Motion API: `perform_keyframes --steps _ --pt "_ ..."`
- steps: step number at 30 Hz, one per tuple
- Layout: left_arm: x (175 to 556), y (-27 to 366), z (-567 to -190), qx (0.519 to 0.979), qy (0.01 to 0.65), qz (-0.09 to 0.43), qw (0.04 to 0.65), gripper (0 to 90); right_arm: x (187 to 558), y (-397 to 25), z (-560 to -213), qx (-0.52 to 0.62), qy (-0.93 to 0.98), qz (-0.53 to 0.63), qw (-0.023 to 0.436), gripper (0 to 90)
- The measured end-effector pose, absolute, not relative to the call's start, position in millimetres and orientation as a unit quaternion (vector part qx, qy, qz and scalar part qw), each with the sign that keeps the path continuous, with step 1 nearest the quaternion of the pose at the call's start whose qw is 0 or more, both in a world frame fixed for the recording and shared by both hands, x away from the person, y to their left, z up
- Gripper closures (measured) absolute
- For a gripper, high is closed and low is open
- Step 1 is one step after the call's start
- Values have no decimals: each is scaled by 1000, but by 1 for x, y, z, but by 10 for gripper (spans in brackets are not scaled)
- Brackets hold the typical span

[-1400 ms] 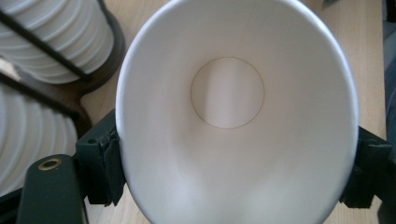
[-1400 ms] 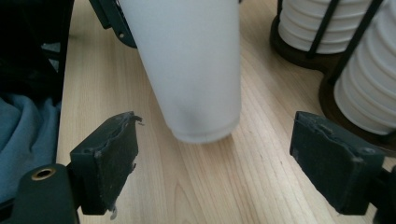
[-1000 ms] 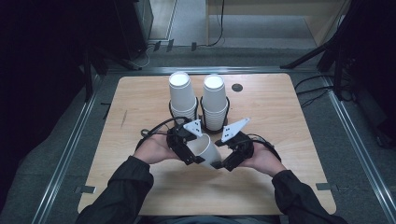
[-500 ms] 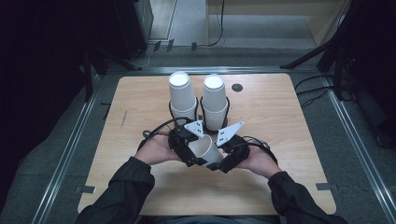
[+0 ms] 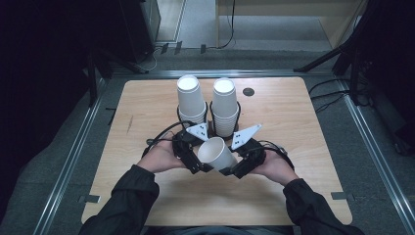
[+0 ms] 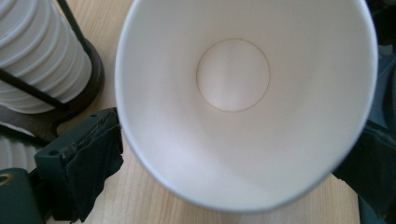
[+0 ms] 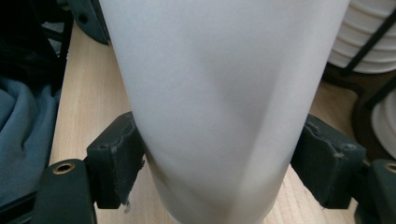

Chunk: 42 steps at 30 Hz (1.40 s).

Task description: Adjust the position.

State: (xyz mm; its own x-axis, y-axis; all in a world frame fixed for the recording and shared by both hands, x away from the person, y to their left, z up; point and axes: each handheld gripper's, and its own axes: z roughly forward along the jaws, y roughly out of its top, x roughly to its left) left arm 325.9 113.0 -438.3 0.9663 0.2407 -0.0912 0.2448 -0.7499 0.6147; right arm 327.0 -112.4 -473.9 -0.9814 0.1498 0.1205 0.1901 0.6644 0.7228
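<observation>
Paper cup [image 5: 218, 153]: in the high view it lies tilted between the two grippers above the near half of the tabletop, its mouth turned up and toward the far left corner; a second ago it sat lower and flatter, so it has been tipped up and drawn a little nearer the near edge.
Stacks: two upturned cup stacks [image 5: 190, 99] stand in black wire holders [image 5: 211, 128] near the far edge, unmoved.
Left gripper [image 6: 224, 154]: in the left gripper view the cup's open mouth faces the camera, with a pad [image 6: 88, 158] just beside the rim on each side; I cannot tell if they pinch.
Right gripper [image 7: 219, 163]: in the right gripper view both pads [image 7: 116, 161] press the cup's wall, pinching it.
Meaning: judged so, the single cup is freed from the stacks and is being handed across or reoriented.
</observation>
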Motion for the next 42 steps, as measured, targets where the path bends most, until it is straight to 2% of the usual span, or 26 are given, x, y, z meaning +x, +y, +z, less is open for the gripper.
perform_keyframes --steps 15,26,42 --pt "328 132 -441 920 168 2 353 11 332 -133 -462 -119 -900 -419 5 225" --pt "331 145 -443 889 202 3 411 13 334 -141 -454 -145 -890 -433 -16 225" --pt "325 127 -437 861 199 -12 468 12 333 -133 -454 -129 -880 -457 4 224"
